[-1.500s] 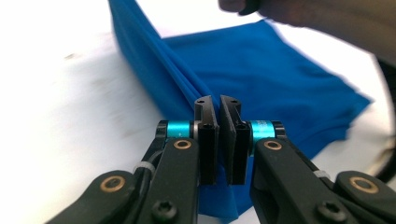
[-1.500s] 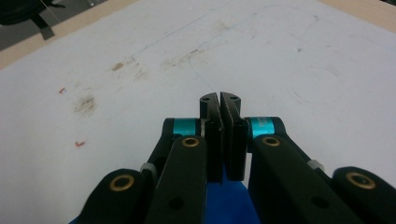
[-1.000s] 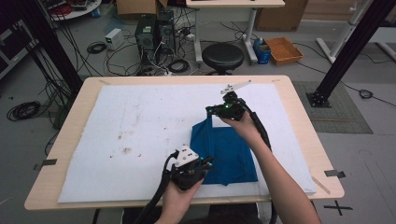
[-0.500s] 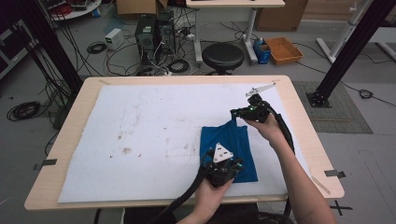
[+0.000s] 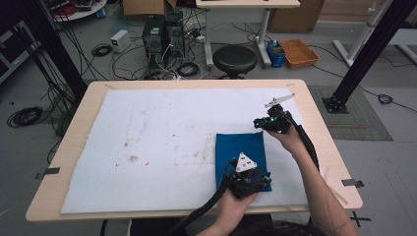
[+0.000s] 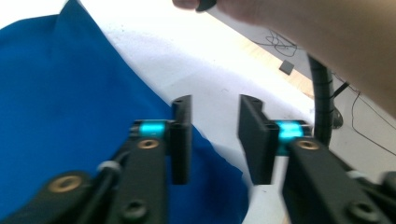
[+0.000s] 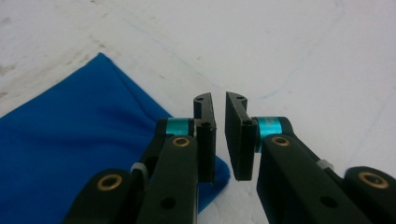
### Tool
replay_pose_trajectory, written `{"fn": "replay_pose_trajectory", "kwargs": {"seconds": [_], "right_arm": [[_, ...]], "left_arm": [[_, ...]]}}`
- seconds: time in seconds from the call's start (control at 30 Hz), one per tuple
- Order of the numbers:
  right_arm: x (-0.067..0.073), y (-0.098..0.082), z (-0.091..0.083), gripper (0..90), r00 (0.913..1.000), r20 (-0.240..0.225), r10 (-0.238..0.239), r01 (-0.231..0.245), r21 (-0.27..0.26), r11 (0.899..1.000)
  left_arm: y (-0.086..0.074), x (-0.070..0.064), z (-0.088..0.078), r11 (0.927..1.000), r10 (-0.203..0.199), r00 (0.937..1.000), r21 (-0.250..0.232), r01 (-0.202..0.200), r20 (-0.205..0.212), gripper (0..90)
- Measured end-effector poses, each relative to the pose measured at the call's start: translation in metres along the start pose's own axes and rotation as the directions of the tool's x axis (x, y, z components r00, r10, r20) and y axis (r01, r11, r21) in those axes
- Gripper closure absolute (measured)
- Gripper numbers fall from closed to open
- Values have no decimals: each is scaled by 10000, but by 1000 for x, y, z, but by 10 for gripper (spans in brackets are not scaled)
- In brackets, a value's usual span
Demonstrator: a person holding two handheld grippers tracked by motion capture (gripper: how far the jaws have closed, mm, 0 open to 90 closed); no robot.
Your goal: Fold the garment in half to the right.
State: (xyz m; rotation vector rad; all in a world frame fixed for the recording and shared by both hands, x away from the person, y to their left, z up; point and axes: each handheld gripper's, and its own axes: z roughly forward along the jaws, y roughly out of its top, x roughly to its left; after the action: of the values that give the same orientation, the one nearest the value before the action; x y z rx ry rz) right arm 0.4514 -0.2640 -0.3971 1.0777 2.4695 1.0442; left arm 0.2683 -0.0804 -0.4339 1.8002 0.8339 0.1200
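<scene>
your folded blue cloth (image 5: 241,153) lies at the mat's five o'clock, both the left gripper (image 6: 215,135) and right gripper (image 7: 219,140) spread and empty, so folding looks finished; next, lift clear.

Blue cloth (image 5: 240,151), plain, no pattern. White sheet (image 5: 162,123) over desk, brown stains and smudges near middle. Desk (image 5: 319,128) rim pale wood tone. Left tool (image 6: 215,135) black, turquoise bands behind jaws, brass-coloured rivets; grey triangular plate on top in high view. Right tool (image 7: 219,135) black, same turquoise bands, brass rivets, small green light in high view. Black stool (image 5: 234,58) behind desk. Orange-brown tray (image 5: 299,52) on grey floor (image 5: 383,147); black cables scattered there.
</scene>
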Motion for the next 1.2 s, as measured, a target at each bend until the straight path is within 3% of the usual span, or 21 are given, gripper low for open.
{"fn": "replay_pose_trajectory", "kwargs": {"seconds": [0.13,0.23,0.33,0.4,0.53,0.6,0.67,0.8,0.87,1.0,1.07,1.17,1.2], "right_arm": [[-1,-4,-10,714,9977,453,509,-502,-165,9986],[3,-10,-16,701,9930,207,1160,-1148,-539,9919],[4,-14,-12,690,9879,406,1494,-1481,-333,9884],[2,-16,-7,681,9834,465,1754,-1758,36,9844],[5,-20,-4,693,9769,261,2122,-2129,256,9767],[7,-22,-4,736,9758,100,2182,-2185,345,9752],[9,-25,-5,849,9815,189,1908,-1913,350,9809],[7,-27,-5,874,9887,208,1488,-1490,70,9888],[3,-28,-5,875,9899,292,1385,-1380,-202,9902],[-1,-31,-3,840,9880,331,1512,-1510,-78,9885],[-2,-32,-5,704,9836,578,1708,-1709,-42,9853],[4,-35,-18,668,9801,644,1878,-1862,-288,9821],[8,-38,-24,667,9801,609,1890,-1863,-469,9814]], "left_arm": [[6,8,-13,9996,180,9993,-190,-187,-331,556],[13,21,-24,9989,344,9965,-301,-368,-764,544],[20,41,-35,9990,303,9914,-292,-343,-1273,535],[26,58,-41,9990,349,9846,-226,-393,-1712,534],[38,97,-42,9997,135,9738,227,-86,-2270,534],[42,118,-37,9986,-141,9711,469,260,-2383,535],[45,134,-33,9983,-244,9638,446,375,-2656,535],[50,151,-21,9970,203,9406,772,64,-3390,539],[52,156,-17,9964,271,9358,848,30,-3515,545],[53,163,-7,9949,408,9342,1003,-54,-3543,556],[53,166,-1,9934,292,9403,1139,102,-3391,565],[52,164,4,9912,346,9462,1322,86,-3216,587],[51,163,6,9896,501,9448,1438,-32,-3237,612]]}}
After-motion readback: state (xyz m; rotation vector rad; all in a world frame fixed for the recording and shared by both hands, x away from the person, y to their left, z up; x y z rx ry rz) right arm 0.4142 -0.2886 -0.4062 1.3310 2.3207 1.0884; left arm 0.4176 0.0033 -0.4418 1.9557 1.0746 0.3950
